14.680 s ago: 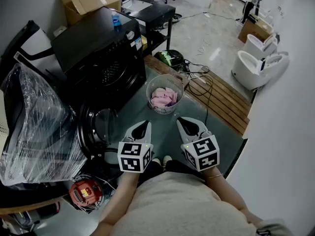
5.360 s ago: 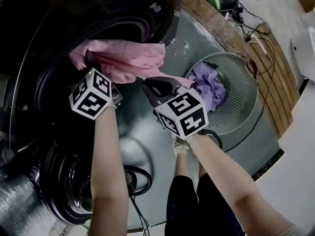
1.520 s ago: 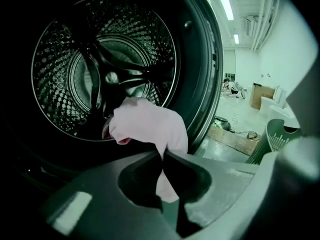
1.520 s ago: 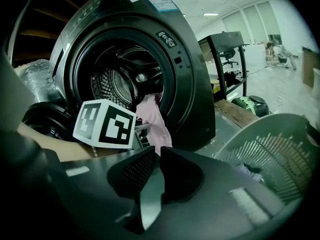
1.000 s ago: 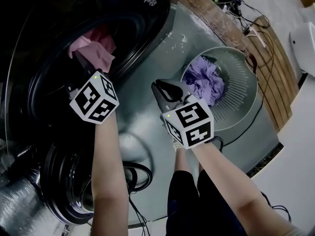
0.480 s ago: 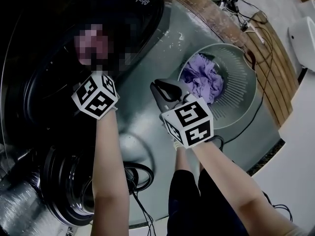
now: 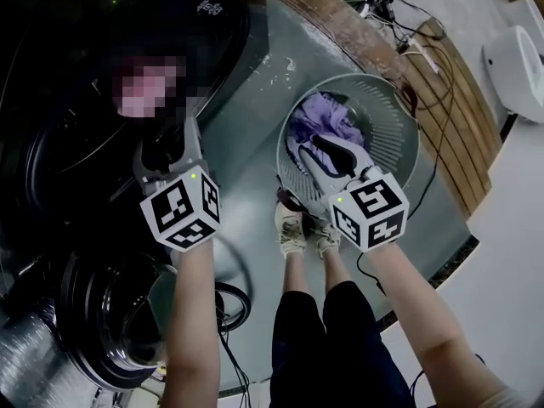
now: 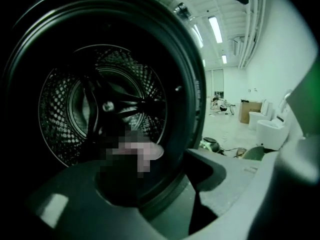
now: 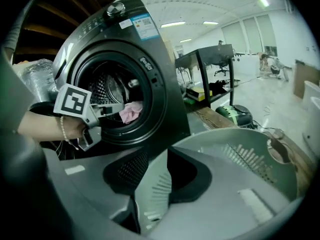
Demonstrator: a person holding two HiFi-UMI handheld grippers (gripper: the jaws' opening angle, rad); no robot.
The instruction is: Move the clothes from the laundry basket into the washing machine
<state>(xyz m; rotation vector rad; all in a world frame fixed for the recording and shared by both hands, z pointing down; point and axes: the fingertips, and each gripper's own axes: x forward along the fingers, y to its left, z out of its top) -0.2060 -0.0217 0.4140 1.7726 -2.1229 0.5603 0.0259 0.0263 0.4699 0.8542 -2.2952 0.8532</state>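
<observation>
The dark washing machine (image 7: 127, 66) stands at upper left with its drum open. A pink cloth (image 9: 131, 111) lies inside the drum (image 8: 100, 109). My left gripper (image 7: 167, 150) is open and holds nothing; it sits just outside the drum mouth and looks in at the pink cloth (image 8: 147, 151). The round grey laundry basket (image 7: 395, 130) stands to the right and holds purple clothes (image 7: 327, 113). Above those clothes my right gripper (image 7: 327, 153) hangs open and holds nothing. In the right gripper view its jaws (image 9: 155, 184) frame the basket's slatted rim (image 9: 235, 139).
The washer door (image 7: 110, 313) hangs open at lower left. The person's feet (image 7: 302, 228) stand between machine and basket. A wooden platform (image 7: 374, 45) with cables lies beyond the basket. A black metal table (image 9: 210, 59) and a green device (image 9: 235, 115) stand behind.
My right gripper has swung right to hang over the basket's purple clothes. My left gripper has pulled back from the drum mouth, and the pink cloth stays inside.
</observation>
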